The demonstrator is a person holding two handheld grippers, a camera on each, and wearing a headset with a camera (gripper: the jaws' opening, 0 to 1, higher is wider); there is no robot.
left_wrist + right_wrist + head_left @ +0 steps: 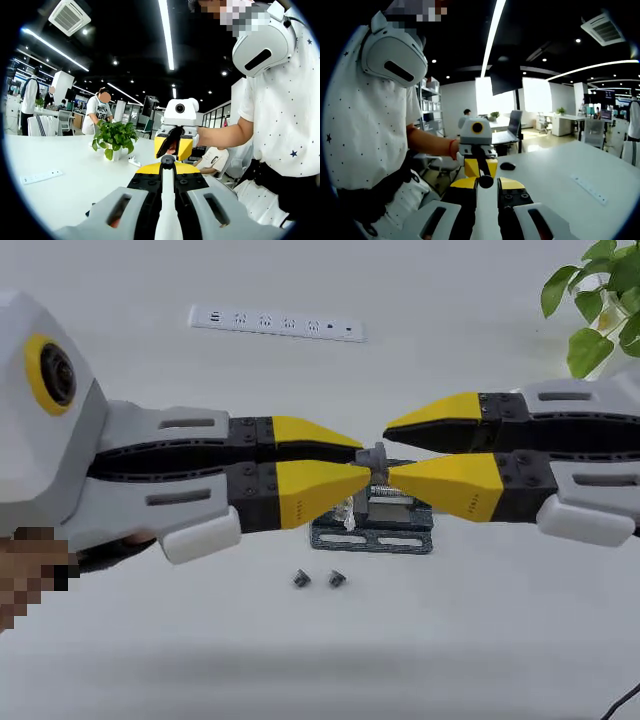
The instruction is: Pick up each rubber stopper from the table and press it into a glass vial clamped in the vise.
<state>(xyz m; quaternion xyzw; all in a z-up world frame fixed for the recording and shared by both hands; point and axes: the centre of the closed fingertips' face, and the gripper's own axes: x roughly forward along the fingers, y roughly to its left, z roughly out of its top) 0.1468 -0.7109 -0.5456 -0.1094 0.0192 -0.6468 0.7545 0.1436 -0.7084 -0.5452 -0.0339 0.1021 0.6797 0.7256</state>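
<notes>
My left gripper reaches in from the left, shut on a grey rubber stopper held in the air above the vise. The left gripper view has that stopper pinched at the jaw tips. My right gripper comes from the right, tip to tip with the left. It is open, its jaws standing above and below the stopper. Glass vials sit clamped in the vise. Two more stoppers lie on the table in front of it.
A white power strip lies at the back of the white table. A potted plant stands at the far right. A dark cable enters at the bottom right corner.
</notes>
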